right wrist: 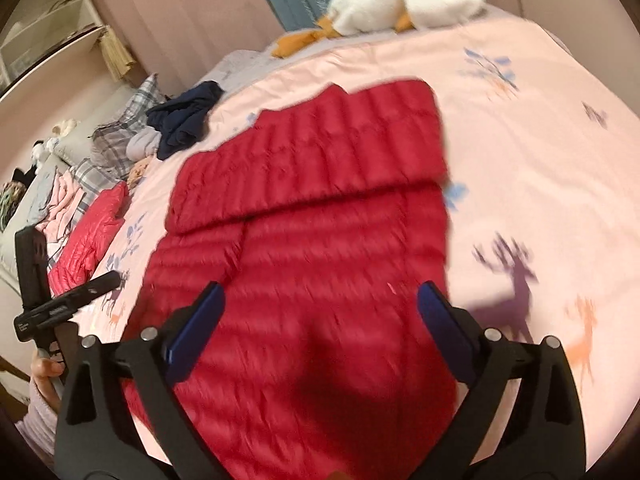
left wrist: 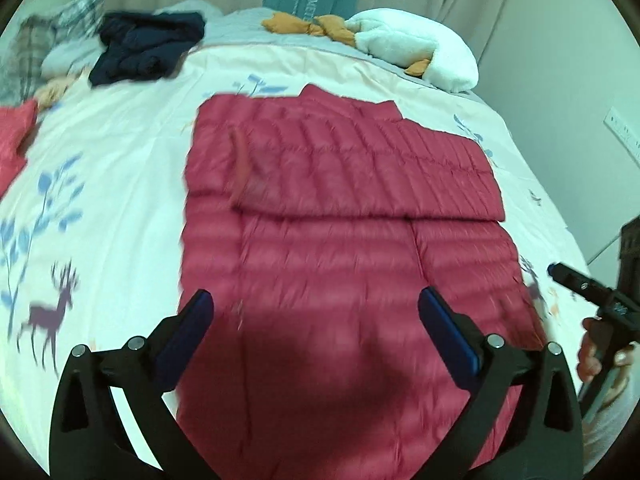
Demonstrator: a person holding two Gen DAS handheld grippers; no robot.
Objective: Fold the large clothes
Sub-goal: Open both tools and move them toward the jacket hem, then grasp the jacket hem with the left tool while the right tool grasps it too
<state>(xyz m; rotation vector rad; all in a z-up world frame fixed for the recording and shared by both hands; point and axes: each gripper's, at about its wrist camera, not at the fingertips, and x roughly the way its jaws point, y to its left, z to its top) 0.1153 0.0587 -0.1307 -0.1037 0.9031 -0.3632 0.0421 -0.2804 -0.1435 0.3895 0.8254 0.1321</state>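
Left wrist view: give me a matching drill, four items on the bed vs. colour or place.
Items:
1. down jacket
2. plush goose
3. crumpled garment
4. deer print

Descriptions:
A. navy, far left of the bed
B. white with orange feet, far right by the curtain
C. red, quilted, middle of the bed, top part folded over
D. purple, on the bedcover at near left

Pairs: 1-C, 2-B, 3-A, 4-D
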